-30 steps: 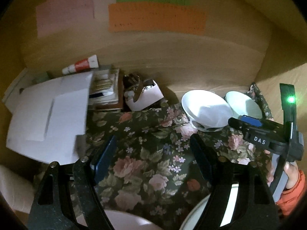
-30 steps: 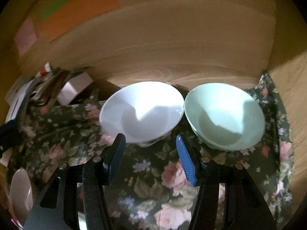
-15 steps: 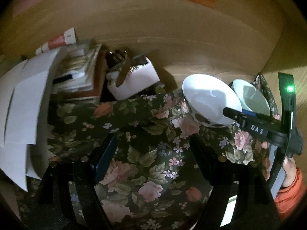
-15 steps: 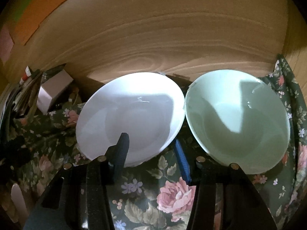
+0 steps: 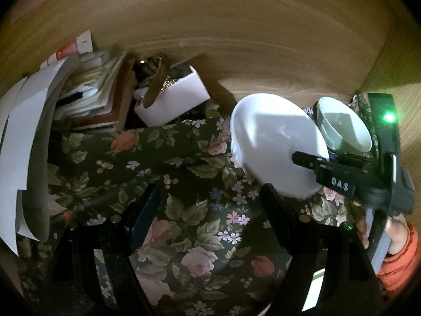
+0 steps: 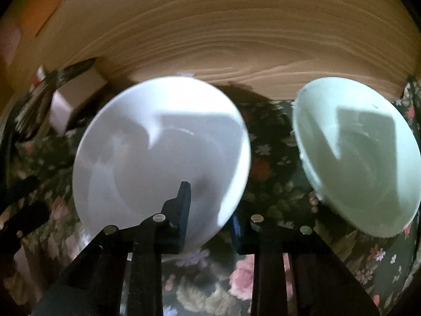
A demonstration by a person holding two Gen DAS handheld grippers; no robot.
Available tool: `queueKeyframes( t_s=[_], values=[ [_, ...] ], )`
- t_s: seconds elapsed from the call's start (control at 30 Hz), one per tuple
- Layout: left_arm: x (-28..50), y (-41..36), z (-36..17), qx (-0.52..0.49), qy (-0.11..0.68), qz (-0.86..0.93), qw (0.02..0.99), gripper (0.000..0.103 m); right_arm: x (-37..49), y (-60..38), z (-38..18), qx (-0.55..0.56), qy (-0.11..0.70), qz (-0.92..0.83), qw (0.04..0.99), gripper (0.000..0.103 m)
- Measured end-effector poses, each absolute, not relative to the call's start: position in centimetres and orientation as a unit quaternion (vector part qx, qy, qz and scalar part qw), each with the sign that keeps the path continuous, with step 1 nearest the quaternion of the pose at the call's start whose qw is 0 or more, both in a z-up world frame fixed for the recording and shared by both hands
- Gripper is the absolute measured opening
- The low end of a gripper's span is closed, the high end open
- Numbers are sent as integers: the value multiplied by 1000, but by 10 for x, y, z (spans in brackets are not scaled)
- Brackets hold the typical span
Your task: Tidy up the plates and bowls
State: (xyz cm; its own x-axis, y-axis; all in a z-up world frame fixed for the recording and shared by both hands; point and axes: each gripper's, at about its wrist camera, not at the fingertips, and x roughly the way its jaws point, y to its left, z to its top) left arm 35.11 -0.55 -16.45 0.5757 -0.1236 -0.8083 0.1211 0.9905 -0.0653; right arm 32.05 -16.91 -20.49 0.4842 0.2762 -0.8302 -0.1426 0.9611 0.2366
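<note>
White bowl (image 6: 158,158): empty, on the floral cloth (image 5: 184,197) of the worktop, near the wooden back wall (image 6: 236,39). Tilted, its near rim raised and its mouth facing the right wrist camera; round, so no long axis can be told.

Right hand-held gripper (image 6: 208,218): its jaws have just been closing and now clamp the white bowl's near rim, one finger inside, the other outside.

Pale green bowl (image 6: 360,158): empty, just to the right of the white bowl, apart from it, mouth tipped the same way.

Left hand-held gripper (image 5: 210,205): fingers apart over bare cloth, nothing between them.

White box (image 5: 173,102): open-topped, at the wall, holding dark and brown odds; contents too cluttered to identify.

Stack of papers and books (image 5: 86,97): left of the box.
</note>
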Motion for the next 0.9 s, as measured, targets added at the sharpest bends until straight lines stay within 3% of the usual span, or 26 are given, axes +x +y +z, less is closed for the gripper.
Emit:
queueKeyframes(
  t_s=[0.43,0.63,0.87,0.9],
  values=[
    [355,-40,-192,31,509,-78,857,74,231,-177,-190,83,496,169,848,23],
    [358,-46,-200,31,527,-81,845,58,236,-186,-188,86,484,160,856,23],
    [364,-48,-213,22,552,-95,828,24,262,-167,-207,95,495,174,846,23],
    [365,-51,-215,23,551,-94,829,23,261,-168,-206,98,492,174,847,23]
  ],
)
